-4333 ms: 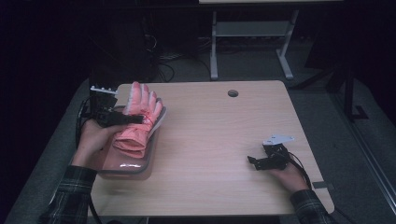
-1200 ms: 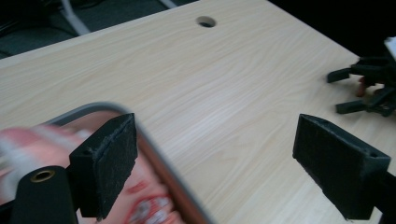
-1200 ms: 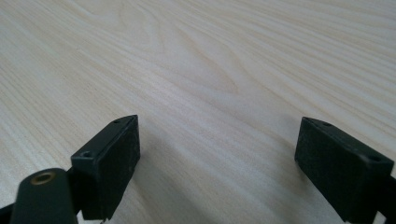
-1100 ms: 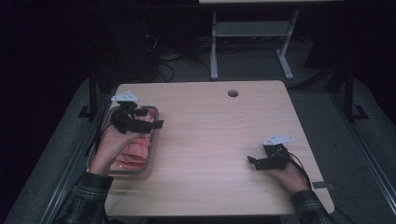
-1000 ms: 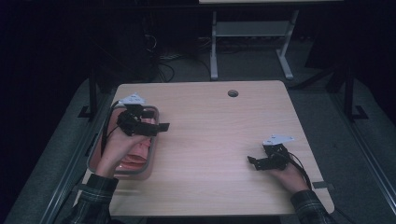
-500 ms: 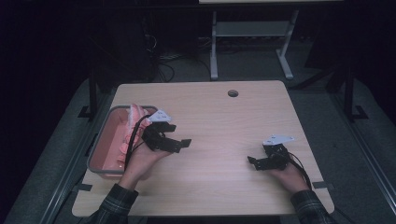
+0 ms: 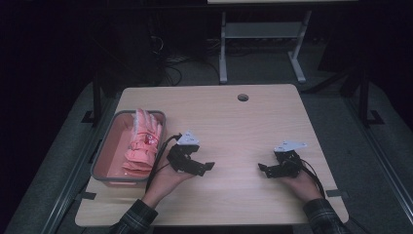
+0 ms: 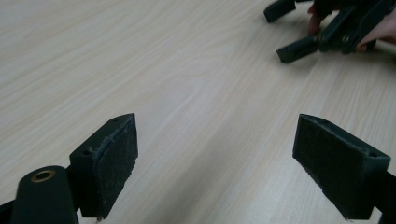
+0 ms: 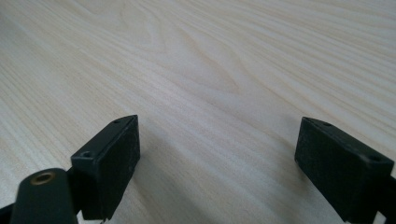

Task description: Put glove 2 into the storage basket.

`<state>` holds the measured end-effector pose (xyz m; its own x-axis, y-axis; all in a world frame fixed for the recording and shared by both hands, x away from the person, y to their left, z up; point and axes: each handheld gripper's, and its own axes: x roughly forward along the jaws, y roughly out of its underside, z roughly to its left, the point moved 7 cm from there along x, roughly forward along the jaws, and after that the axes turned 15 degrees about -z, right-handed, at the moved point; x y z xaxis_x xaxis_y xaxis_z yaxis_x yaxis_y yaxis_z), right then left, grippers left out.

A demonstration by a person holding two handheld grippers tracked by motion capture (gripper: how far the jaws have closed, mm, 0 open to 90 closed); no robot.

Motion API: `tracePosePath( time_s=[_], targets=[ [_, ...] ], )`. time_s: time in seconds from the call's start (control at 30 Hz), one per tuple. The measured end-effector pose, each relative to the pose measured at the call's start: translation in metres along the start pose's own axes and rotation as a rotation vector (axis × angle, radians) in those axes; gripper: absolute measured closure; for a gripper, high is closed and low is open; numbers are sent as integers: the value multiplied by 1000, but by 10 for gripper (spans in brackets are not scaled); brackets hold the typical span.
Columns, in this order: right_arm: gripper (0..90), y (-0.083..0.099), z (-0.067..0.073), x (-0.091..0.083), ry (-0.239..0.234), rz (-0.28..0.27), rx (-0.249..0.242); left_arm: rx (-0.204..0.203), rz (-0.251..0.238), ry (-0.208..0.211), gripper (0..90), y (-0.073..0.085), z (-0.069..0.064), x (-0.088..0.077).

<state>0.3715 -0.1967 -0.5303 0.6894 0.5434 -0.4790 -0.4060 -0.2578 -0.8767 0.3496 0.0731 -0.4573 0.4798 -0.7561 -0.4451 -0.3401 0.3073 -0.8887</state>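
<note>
The pink rubber gloves (image 7: 142, 144) lie in the grey-rimmed bin (image 7: 103, 146) at the table's (image 7: 253, 122) left — placing looks finished. Both grippers — left gripper (image 7: 203, 166), right gripper (image 7: 263, 169) — rest wide and empty; next probably just parking the 2.
</note>
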Motion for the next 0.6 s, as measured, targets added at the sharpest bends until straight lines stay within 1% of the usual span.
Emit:
tracePosePath(
  time_s=[0.1, 0.2, 0.27, 0.4, 0.5, 0.6],
  targets=[
    [135, 0, 0, 0, 0, -1, 0, 1, 4, 12, 134, 9, -5, 8],
    [135, 0, 0, 0, 1, -2, -4, 25, 21, 15, 134, 19, -8, 15],
    [135, 0, 0, 0, 0, -4, -6, 45, 27, 5, 134, 24, -9, 20],
    [135, 0, 0, 0, 0, -3, -5, 55, 49, 18, 133, 35, -13, 30],
    [135, 0, 0, 0, 0, -3, -6, 87, 60, -1, 128, 40, -15, 34],
    [135, 0, 0, 0, -1, -4, -6, 84, 58, 10, 128, 44, -15, 37]
  ],
)
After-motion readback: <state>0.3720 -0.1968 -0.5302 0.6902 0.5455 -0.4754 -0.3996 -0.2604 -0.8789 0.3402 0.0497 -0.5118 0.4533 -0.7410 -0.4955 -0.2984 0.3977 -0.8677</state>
